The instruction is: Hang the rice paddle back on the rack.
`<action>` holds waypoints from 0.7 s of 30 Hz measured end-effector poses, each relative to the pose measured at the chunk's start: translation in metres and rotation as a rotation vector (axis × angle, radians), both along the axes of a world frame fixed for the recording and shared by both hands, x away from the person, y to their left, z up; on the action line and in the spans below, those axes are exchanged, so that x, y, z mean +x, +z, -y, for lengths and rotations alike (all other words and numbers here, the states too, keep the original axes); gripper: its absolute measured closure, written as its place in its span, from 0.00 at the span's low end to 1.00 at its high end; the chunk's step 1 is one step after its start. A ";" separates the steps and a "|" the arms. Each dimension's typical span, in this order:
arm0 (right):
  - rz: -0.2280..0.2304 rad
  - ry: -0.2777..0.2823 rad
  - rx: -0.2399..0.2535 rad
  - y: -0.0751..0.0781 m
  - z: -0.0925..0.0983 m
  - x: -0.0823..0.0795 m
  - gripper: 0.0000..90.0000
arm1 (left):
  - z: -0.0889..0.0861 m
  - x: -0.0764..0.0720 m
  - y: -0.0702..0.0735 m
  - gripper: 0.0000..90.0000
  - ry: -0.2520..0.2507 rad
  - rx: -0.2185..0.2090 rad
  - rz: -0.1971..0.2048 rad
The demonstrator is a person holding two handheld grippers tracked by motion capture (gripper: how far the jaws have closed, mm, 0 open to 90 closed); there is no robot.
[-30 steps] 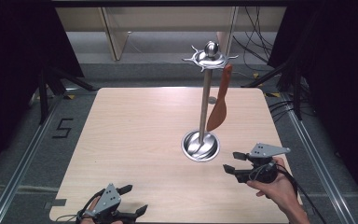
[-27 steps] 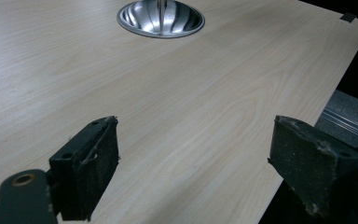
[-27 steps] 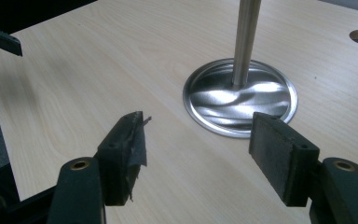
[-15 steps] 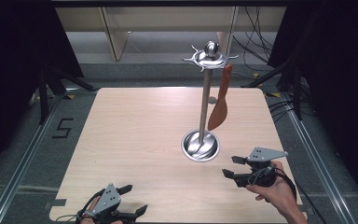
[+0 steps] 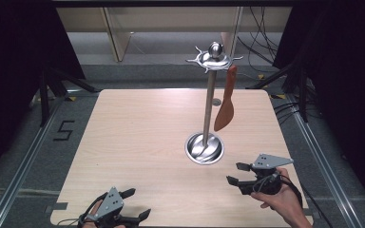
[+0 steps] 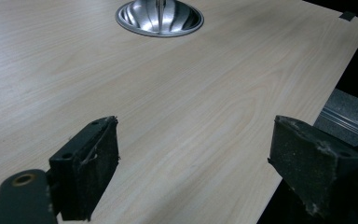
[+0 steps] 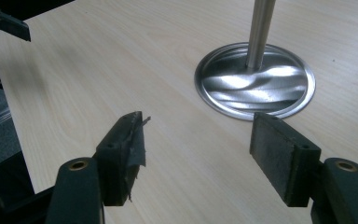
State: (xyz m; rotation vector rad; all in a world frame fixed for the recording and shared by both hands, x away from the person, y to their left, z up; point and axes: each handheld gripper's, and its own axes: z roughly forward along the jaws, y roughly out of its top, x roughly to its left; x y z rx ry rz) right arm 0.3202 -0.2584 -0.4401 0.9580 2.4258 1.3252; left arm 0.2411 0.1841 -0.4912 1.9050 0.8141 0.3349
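Both grippers' jaws wide, empty — steel stand (image 5: 209,102) with hanging spatula (image 5: 225,100) mid-table (image 5: 138,137).

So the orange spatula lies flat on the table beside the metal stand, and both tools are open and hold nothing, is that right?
Not quite. The orange spatula does not lie on the table; it hangs from a hook at the top of the metal stand, as the high view shows. The rest is right: the left tool and the right tool are open and hold nothing.

Right gripper (image 7: 198,154): black jaws spread wide, nothing between them, over pale wood-grain table (image 7: 98,70). Ahead, round shiny steel base (image 7: 256,86) with upright metal pole (image 7: 260,28).
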 end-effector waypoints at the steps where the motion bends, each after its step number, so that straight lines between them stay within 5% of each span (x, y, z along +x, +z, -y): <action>1: -0.017 -0.011 0.003 -0.002 -0.002 -0.003 0.40 | -0.001 0.000 0.000 0.17 -0.005 0.011 0.003; 4: 0.004 0.009 -0.007 -0.004 -0.002 -0.003 0.39 | 0.000 0.000 0.000 0.17 -0.001 -0.002 0.000; 16: -0.027 0.010 -0.005 -0.013 -0.002 -0.011 0.36 | 0.000 0.000 0.000 0.17 -0.007 0.015 0.002; 19: -0.029 0.014 -0.016 -0.016 -0.001 -0.014 0.36 | -0.002 0.001 0.001 0.17 -0.013 0.049 0.011; 21: -0.034 -0.001 -0.028 -0.019 0.000 -0.016 0.36 | 0.000 0.000 0.000 0.17 -0.005 0.013 0.002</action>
